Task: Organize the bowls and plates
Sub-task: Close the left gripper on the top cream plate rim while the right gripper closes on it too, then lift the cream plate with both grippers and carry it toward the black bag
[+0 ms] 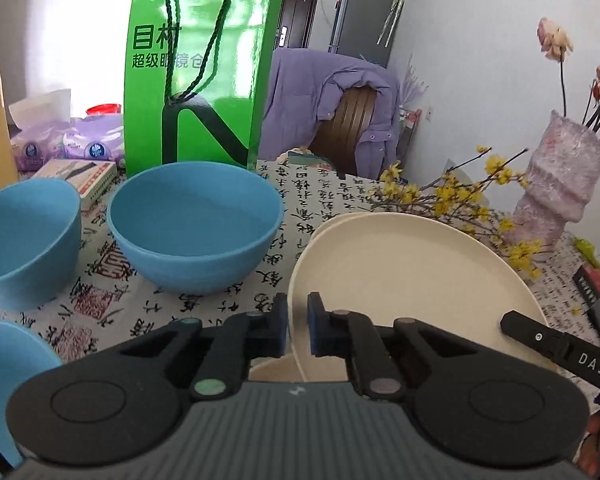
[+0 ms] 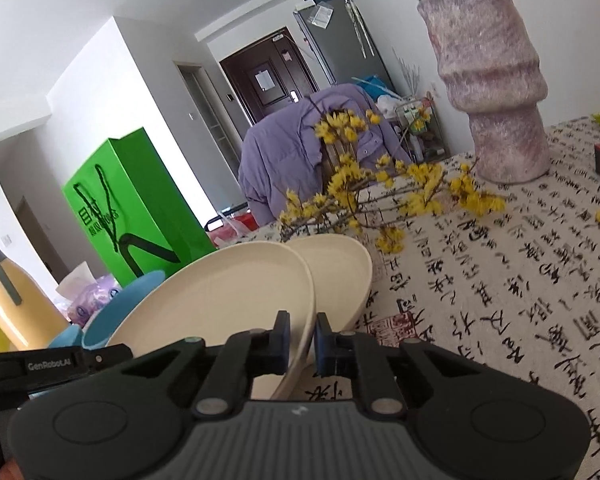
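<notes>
Presently left gripper (image 1: 298,326) clamped on near rim of cream plate (image 1: 412,276), plate tilted, lifted off second plate (image 1: 332,220) beneath. Right gripper (image 2: 302,340) pinched tight on opposite rim of same plate (image 2: 220,292). Blue bowls (image 1: 196,232) standing upright on patterned tablecloth (image 1: 300,200), left of plates. Green bag (image 1: 198,76) behind bowls; pink vase (image 2: 496,88) beyond yellow blossoms (image 2: 380,192).

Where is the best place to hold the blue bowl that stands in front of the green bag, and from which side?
Judging by its shape, take the blue bowl by its thin rim, one finger inside and one outside. It stands upright and open, with round sloping walls too wide to span. Its near rim faces the camera with only bare tablecloth before it, so coming from above on that side seems easiest.
</notes>
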Tool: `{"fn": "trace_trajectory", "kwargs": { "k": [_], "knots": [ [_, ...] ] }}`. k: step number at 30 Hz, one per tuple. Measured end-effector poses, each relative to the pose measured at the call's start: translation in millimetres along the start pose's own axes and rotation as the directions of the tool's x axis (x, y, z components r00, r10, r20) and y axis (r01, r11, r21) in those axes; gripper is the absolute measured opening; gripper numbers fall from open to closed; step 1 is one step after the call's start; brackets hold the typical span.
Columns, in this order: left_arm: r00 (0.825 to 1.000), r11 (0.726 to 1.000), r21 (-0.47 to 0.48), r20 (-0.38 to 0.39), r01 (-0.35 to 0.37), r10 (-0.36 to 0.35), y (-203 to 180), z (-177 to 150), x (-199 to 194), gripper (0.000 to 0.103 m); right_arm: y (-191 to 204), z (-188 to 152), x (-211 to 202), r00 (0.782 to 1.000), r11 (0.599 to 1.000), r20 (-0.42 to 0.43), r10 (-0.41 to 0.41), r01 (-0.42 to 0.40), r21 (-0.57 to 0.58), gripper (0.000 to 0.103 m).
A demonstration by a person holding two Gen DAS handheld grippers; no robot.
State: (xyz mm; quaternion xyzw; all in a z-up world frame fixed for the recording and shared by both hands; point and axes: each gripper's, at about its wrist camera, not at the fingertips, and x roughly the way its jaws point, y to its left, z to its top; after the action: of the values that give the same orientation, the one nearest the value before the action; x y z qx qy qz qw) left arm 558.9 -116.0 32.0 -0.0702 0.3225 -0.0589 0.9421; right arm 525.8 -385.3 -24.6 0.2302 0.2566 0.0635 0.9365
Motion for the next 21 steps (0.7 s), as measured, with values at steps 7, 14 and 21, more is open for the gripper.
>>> {"fn": "trace_trajectory", "kwargs": {
  "k": [7, 14, 21],
  "knots": [
    [1.000, 0.999, -0.019, 0.011, 0.030, -0.030, -7.1, -11.3, -39.1, 0.010, 6.7, -0.5, -43.4, 1.000, 1.000, 0.023, -0.009, 0.009, -0.003, 0.011],
    [0.998, 0.999, -0.002, 0.032, 0.051, -0.051, -14.7, -39.3, -94.0, 0.010, 14.4, -21.9, -105.2, 0.998, 1.000, 0.054, -0.018, 0.018, 0.005, 0.011],
    [0.996, 0.998, 0.007, 0.056, 0.067, -0.068, -13.5, -75.5, -151.5, 0.010, 26.2, -51.6, -165.2, 0.997, 1.000, 0.069, -0.022, 0.022, -0.003, 0.011]
  ]
}}
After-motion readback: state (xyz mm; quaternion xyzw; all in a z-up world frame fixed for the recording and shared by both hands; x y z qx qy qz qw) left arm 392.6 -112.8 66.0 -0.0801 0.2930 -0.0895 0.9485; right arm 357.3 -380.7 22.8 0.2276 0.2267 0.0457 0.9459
